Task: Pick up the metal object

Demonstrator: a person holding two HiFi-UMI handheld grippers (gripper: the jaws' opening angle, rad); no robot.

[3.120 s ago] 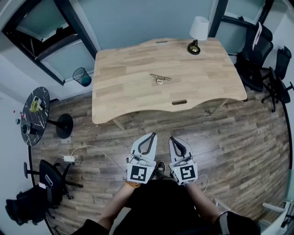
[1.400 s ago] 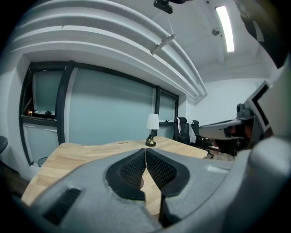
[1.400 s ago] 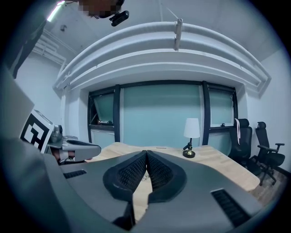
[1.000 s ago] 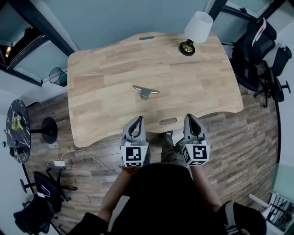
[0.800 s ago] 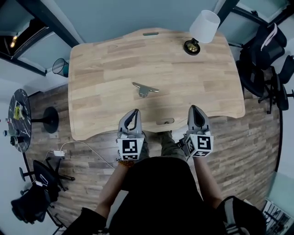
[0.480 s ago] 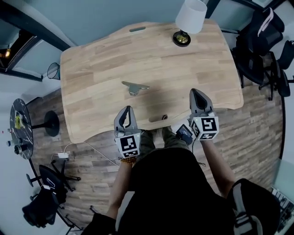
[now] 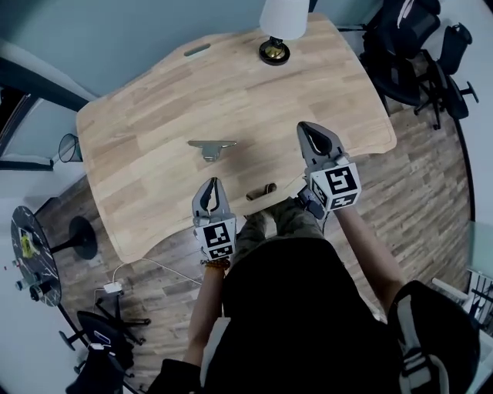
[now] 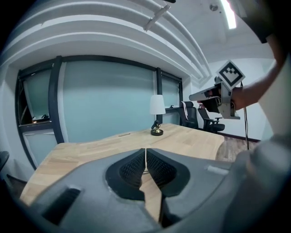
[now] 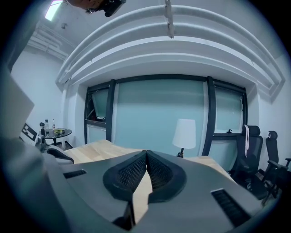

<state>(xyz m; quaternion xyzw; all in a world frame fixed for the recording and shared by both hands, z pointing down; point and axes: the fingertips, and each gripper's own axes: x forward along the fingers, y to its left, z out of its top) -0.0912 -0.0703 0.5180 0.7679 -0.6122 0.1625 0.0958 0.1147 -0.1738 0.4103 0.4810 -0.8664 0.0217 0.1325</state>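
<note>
The metal object point(image 7: 211, 147), a small T-shaped silvery piece, lies flat near the middle of the wooden table point(image 7: 154, 108) in the head view. My left gripper point(image 7: 211, 187) hovers over the table's near edge, just below the object, jaws shut and empty. My right gripper point(image 7: 308, 132) is raised over the table's right part, also shut and empty. In the left gripper view the left gripper point(image 8: 145, 150) points across the table point(image 8: 91, 148), and the metal object is mostly hidden behind its tips. The right gripper point(image 9: 146, 153) faces the far windows.
A white-shaded lamp point(image 7: 279, 23) stands at the table's far edge, also seen as the lamp point(image 8: 157, 113) and the lamp point(image 9: 184, 134). Black office chairs point(image 7: 416, 54) crowd the right. A small round table point(image 7: 31, 254) and a bin point(image 7: 68, 146) stand at the left.
The person has stepped up to the table. Both grippers moved forward over its near edge; the right one rose and swung right. Both stayed shut.
</note>
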